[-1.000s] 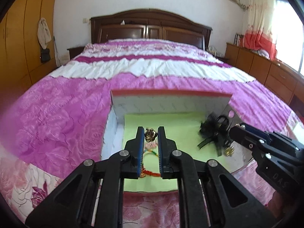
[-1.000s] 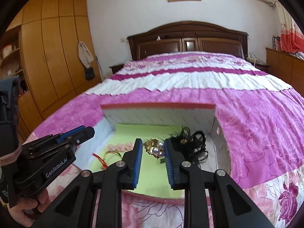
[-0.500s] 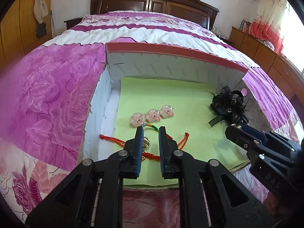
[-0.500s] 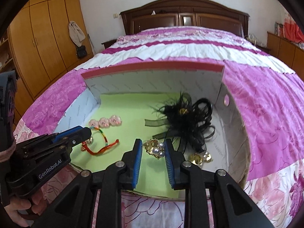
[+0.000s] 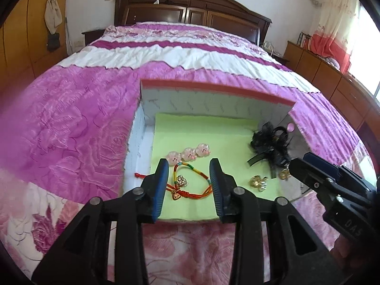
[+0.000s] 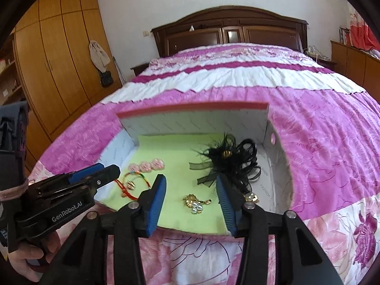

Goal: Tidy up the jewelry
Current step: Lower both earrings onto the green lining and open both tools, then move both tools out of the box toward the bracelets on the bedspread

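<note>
With both sets of jaws opening and empty above the box [image 5: 213,90], lift your left gripper [image 5: 188,185] clear of the cord bracelet [image 5: 190,180] and your right gripper [image 6: 191,190] clear of the pearl brooch [image 6: 196,203] without snagging either.

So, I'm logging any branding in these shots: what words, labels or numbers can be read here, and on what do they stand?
"GenRobot.AI": white letters on the black body of the left gripper, seen from the right wrist.
"DAS": embossed on the black body of the right gripper, seen from the left wrist; possibly cut off.
"FASHION": faint grey print, repeated on the inner wall of the box.
Framed picture on the far wall: nothing readable.
</note>
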Available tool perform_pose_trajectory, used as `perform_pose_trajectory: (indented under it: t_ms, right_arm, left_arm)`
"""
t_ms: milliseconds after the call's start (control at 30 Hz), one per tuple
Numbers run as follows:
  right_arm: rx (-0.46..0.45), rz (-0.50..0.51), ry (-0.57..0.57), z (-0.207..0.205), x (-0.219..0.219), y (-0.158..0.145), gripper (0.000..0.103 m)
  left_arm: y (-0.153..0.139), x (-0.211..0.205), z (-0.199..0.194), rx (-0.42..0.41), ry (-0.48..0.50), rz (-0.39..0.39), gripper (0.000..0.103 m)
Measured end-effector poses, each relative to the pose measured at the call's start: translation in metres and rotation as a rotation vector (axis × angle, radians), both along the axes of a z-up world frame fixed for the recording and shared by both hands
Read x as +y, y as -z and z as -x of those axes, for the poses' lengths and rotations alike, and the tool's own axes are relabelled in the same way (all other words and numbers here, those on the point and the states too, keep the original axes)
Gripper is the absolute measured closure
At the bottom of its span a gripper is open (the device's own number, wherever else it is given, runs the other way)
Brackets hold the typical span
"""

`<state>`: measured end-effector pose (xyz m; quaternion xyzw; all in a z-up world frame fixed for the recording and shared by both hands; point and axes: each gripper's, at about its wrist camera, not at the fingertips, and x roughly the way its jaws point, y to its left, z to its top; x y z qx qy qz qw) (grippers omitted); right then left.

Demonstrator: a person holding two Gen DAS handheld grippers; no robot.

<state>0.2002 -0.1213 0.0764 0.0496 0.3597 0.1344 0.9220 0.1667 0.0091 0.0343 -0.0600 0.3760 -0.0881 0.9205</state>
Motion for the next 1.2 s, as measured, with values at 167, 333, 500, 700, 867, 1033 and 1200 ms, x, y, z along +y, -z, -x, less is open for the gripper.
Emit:
perform_pose_trajectory:
  t_ms: [167,333,500,700,867,1033,1200]
  right_arm:
    - [-0.038,-0.044,-0.003,0.019,-0.006,-0.026,0.054]
    - [-0.053,-0.076,-0.009,0.042,-0.011,-0.051,0.052]
    - [-0.07,-0.055,-0.006,0.071,-0.015,-0.068,0.049]
    - [-0.05,-0.036,0.0,0.103,-0.021,-0.077,0.049]
    - [0.023,-0.047,0.021,0.12,-0.035,-0.071,0.049]
    - [0.087,-0.042,0.034,0.136,-0.046,-0.056,0.048]
    - [0.144,-0.023,0.03,0.149,-0.049,-0.034,0.048]
  left_arm:
    - [-0.023,0.003,0.019,-0.031,0.004,-0.006,0.075]
    - [-0.041,0.005,0.04,-0.048,0.009,-0.006,0.073]
    - [-0.053,0.01,0.061,-0.058,-0.001,-0.005,0.072]
    - [-0.058,0.01,0.087,-0.043,0.019,-0.042,0.07]
    - [-0.055,0.013,0.105,-0.029,0.034,-0.051,0.069]
    - [-0.043,0.014,0.119,0.002,0.037,-0.056,0.068]
    - [-0.027,0.015,0.132,0.038,0.042,-0.064,0.068]
